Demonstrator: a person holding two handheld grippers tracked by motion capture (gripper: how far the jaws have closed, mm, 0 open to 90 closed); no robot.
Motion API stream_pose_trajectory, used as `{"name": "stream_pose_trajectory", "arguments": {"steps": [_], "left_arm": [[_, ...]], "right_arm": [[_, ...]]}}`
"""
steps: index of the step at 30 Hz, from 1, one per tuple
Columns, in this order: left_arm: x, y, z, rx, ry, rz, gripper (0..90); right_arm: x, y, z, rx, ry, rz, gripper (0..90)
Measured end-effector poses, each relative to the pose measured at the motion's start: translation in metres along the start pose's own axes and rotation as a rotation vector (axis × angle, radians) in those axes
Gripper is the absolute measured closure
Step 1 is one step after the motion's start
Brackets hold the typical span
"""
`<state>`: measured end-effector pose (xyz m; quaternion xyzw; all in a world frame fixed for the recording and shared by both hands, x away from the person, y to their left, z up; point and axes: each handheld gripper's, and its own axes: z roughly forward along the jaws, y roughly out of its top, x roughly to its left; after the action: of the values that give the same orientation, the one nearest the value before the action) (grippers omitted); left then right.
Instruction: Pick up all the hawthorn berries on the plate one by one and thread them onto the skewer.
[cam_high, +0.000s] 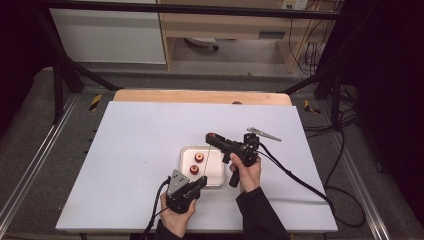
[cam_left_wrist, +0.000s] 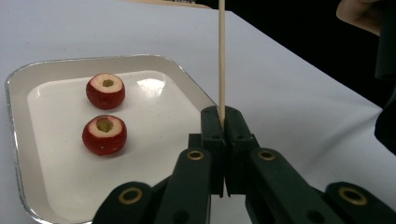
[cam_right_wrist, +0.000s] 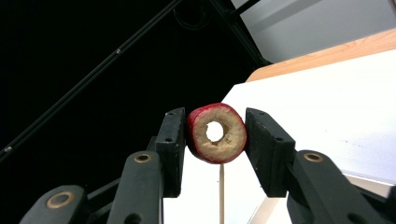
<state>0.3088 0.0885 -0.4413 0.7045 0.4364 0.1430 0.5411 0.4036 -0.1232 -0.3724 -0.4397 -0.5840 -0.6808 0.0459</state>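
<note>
The left gripper (cam_left_wrist: 221, 122) is clamped on a wooden skewer (cam_left_wrist: 221, 56) standing upright at frame centre — a fixed spike. The right gripper (cam_right_wrist: 214, 133) squeezes a cored red fruit piece (cam_right_wrist: 216, 133), its hole seemingly above the skewer tip — ready for threading. Two more pieces (cam_left_wrist: 104, 135) wait on the tray (cam_left_wrist: 175, 70), centre-left.

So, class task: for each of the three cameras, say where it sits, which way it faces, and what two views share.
High view: above the person's side, facing forward and down on the white table; both hands and forearms show.
Left gripper view: rides the left tongs, facing the upright skewer and tray; own jaws show.
Right gripper view: rides the right tongs, facing the cored red fruit; own jaws show.
Shared: the skewer, in both gripper views.
</note>
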Motion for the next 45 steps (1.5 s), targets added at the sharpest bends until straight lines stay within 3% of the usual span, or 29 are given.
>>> {"name": "stream_pose_trajectory", "arguments": {"steps": [3, 7, 10, 18, 29, 36, 45], "left_arm": [[0.000, 0.000, 0.001, -0.011, 0.005, -0.028, 88.5], [-0.001, 0.000, 0.002, -0.022, 0.009, -0.032, 88.5], [-0.003, 0.001, 0.002, -0.023, 0.016, -0.011, 88.5], [0.003, 0.004, 0.002, -0.018, 0.010, -0.005, 88.5], [0.004, 0.004, 0.004, -0.004, 0.006, 0.021, 88.6], [0.007, 0.010, 0.002, -0.006, 0.011, 0.030, 88.6], [0.009, 0.010, 0.002, 0.004, 0.007, 0.039, 88.5]], "right_arm": [[0.001, -0.003, 0.000, -0.015, -0.005, -0.006, 59.8], [0.002, -0.006, 0.000, -0.033, -0.003, -0.011, 59.8], [0.001, -0.009, -0.001, -0.012, 0.000, -0.006, 60.0], [0.000, -0.017, 0.000, 0.070, 0.006, -0.014, 60.1], [0.002, -0.022, -0.004, 0.097, 0.000, -0.052, 60.2], [0.001, -0.038, -0.001, 0.180, 0.006, -0.050, 60.2], [0.001, -0.049, -0.001, 0.224, -0.007, -0.078, 60.2]]}}
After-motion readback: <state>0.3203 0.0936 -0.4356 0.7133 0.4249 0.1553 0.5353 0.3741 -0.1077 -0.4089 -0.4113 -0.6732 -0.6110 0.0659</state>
